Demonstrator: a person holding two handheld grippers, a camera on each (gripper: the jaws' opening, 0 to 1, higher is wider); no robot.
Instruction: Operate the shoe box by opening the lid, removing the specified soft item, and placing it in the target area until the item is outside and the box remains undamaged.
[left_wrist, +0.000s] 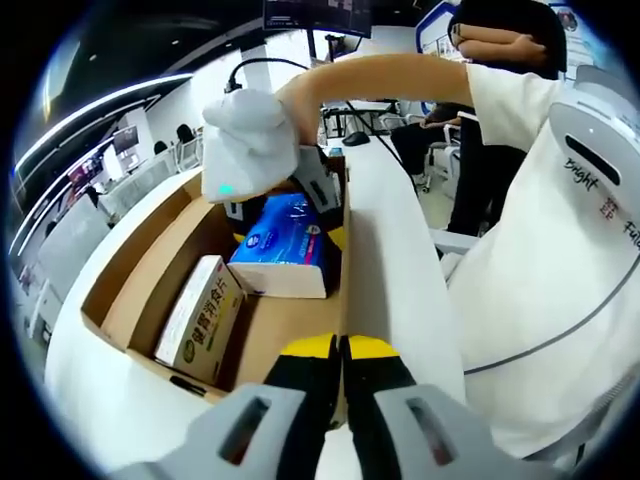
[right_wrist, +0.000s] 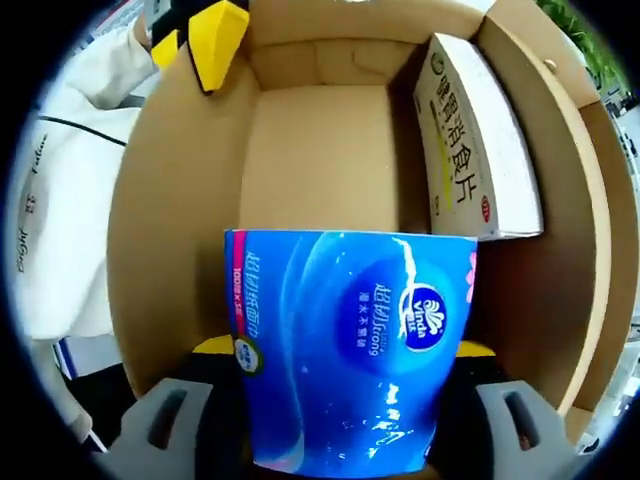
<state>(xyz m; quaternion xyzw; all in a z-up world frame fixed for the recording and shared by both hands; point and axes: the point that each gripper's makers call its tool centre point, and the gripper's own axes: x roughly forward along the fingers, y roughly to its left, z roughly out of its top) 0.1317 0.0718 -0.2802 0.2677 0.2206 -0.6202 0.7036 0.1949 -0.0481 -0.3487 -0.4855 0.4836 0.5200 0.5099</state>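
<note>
An open cardboard shoe box (left_wrist: 130, 290) lies with its brown inside showing, and its white lid (left_wrist: 390, 250) hangs open along the right side. A soft blue tissue pack (left_wrist: 283, 235) is lifted inside the box, my right gripper (left_wrist: 280, 205) shut on it from above. In the right gripper view the tissue pack (right_wrist: 350, 350) sits between the yellow pads (right_wrist: 215, 345) of my right gripper (right_wrist: 343, 348). My left gripper (left_wrist: 341, 345) is shut on the box's near wall, and it appears again as the left gripper (right_wrist: 190, 35) at the box's far corner.
A white and green carton (left_wrist: 200, 320) lies on the box floor, also seen as the carton (right_wrist: 475, 140) leaning on the right wall. A person in a white shirt (left_wrist: 560, 260) stands close on the right. The box rests on a white table (left_wrist: 90, 400).
</note>
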